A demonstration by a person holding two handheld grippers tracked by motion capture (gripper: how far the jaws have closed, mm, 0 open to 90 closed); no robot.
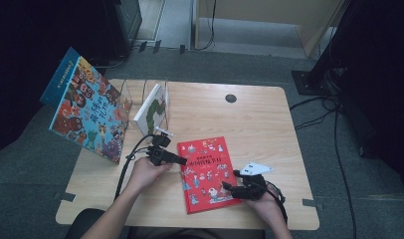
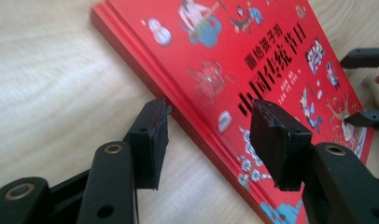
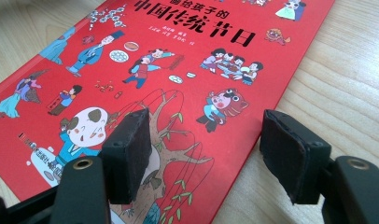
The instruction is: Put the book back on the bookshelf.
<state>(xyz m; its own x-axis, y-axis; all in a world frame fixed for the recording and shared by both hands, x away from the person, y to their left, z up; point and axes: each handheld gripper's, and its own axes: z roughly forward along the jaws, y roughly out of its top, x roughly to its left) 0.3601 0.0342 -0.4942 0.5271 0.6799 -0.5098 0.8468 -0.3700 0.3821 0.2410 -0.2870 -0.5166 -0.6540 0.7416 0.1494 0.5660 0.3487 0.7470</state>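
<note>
Meanwhile, white book [image 1: 151, 106] upright in clear rack [image 1: 124, 99]; both grippers [image 1: 182, 161] [image 1: 227, 187] apart astride flat red book [image 1: 206, 172].

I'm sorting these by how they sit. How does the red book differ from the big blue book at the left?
The red book lies flat on the table, cover up; the blue book stands tilted at the table's left edge. The red book looks smaller, the blue book larger. The left gripper and right gripper flank the red book; none is near the blue book. Both have busy illustrated covers.
</note>
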